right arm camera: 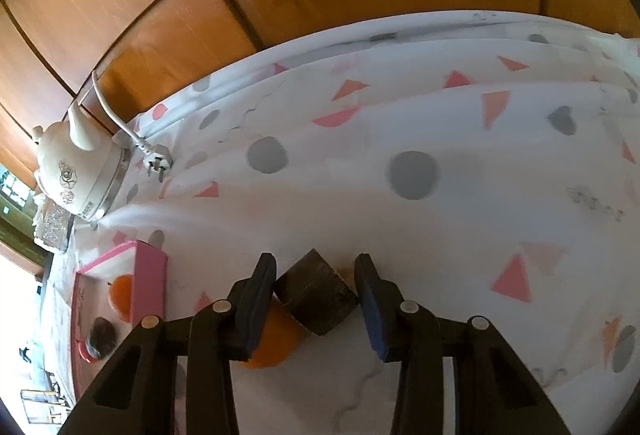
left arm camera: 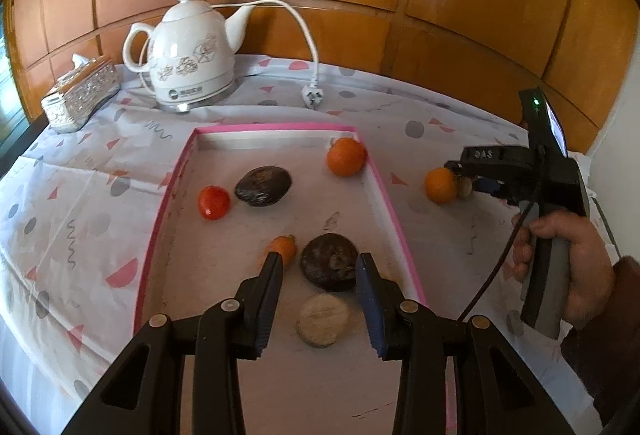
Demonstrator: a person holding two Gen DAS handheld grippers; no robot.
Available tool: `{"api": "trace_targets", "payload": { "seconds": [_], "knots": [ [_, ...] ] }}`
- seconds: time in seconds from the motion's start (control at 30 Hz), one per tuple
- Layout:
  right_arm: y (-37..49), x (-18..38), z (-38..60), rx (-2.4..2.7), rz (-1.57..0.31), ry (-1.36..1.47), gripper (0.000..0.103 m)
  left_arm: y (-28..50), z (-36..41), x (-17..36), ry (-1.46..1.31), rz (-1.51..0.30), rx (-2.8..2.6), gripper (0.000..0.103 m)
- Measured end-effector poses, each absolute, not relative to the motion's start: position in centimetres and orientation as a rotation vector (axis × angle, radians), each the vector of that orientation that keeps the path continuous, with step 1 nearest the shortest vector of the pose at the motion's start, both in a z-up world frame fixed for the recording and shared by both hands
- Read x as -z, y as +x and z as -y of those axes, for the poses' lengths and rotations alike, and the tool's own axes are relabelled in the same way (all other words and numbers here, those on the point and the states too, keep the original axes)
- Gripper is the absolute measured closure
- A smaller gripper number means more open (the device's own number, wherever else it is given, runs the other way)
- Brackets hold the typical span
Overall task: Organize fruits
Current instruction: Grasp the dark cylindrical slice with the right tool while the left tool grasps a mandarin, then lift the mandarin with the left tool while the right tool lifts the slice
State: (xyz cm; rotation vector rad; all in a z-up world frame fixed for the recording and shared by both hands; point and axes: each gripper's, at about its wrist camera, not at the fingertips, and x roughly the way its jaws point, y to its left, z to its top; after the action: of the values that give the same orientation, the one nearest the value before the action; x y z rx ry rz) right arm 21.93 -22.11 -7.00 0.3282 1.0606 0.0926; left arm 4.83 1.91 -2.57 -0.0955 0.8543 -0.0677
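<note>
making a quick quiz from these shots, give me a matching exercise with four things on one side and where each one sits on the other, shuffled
Things:
1. red tomato
2. white kettle
3. power plug
4. brown chunk

Places:
A. between the right gripper's fingers
B. inside the pink-edged tray, near its left wall
C. on the cloth, right of the kettle
D. back of the table, beside the tissue box

Pairs: 1-B, 2-D, 3-C, 4-A
</note>
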Motion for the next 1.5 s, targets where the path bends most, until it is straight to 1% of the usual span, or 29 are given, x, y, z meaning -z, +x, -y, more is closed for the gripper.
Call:
{"api": "trace_targets", "payload": {
  "seconds": [0.2, 0.53, 0.57, 0.63, 0.8, 0.87, 0.93, 1.07, 1.17, 1.2, 1.23, 1.33, 1.5],
  "knots": [
    [19.5, 7.0, 26.4, -0.041, -1.038, 0.361, 0.062, 5.6, 0.6, 2.0, -0.06, -0.847, 0.136, 0.064],
    [14.8, 6.5, 30.2, -0.049, -1.001, 0.24, 0.062, 9.7, 5.4, 2.4, -0.054, -0.898, 0.233, 0.064],
    [14.5, 6.5, 30.3, -0.057, -0.998, 0.232, 0.062, 10.5, 6.0, 2.7, -0.056, -0.914, 0.239, 0.064],
    [13.9, 6.3, 30.4, -0.066, -0.989, 0.21, 0.062, 11.7, 6.9, 3.1, -0.065, -0.931, 0.247, 0.057],
    [13.1, 6.3, 30.8, -0.075, -0.962, 0.181, 0.062, 14.5, 8.8, 4.1, -0.067, -0.954, 0.243, 0.054],
    [13.0, 6.3, 30.8, -0.074, -0.951, 0.171, 0.062, 15.5, 9.5, 4.4, -0.068, -0.954, 0.237, 0.051],
    [12.8, 6.3, 30.9, -0.075, -0.944, 0.17, 0.062, 16.2, 9.9, 4.7, -0.064, -0.958, 0.231, 0.046],
    [12.6, 6.3, 30.8, -0.077, -0.935, 0.144, 0.062, 18.1, 11.1, 5.8, -0.052, -0.97, 0.211, 0.046],
    [12.7, 6.3, 30.7, -0.075, -0.932, 0.135, 0.062, 19.7, 11.6, 7.3, -0.056, -1.002, 0.181, 0.046],
    [12.7, 6.3, 30.7, -0.075, -0.932, 0.135, 0.062, 19.9, 11.5, 7.7, -0.062, -1.013, 0.171, 0.05],
    [12.7, 6.3, 30.7, -0.075, -0.932, 0.135, 0.062, 20.2, 11.4, 8.2, -0.074, -1.032, 0.169, 0.062],
    [12.7, 6.3, 30.7, -0.077, -0.933, 0.128, 0.062, 19.6, 11.3, 8.1, -0.076, -1.02, 0.183, 0.065],
    [12.0, 6.0, 30.6, -0.088, -0.945, 0.106, 0.062, 16.3, 11.9, 6.7, -0.049, -0.993, 0.242, 0.065]
  ]
}}
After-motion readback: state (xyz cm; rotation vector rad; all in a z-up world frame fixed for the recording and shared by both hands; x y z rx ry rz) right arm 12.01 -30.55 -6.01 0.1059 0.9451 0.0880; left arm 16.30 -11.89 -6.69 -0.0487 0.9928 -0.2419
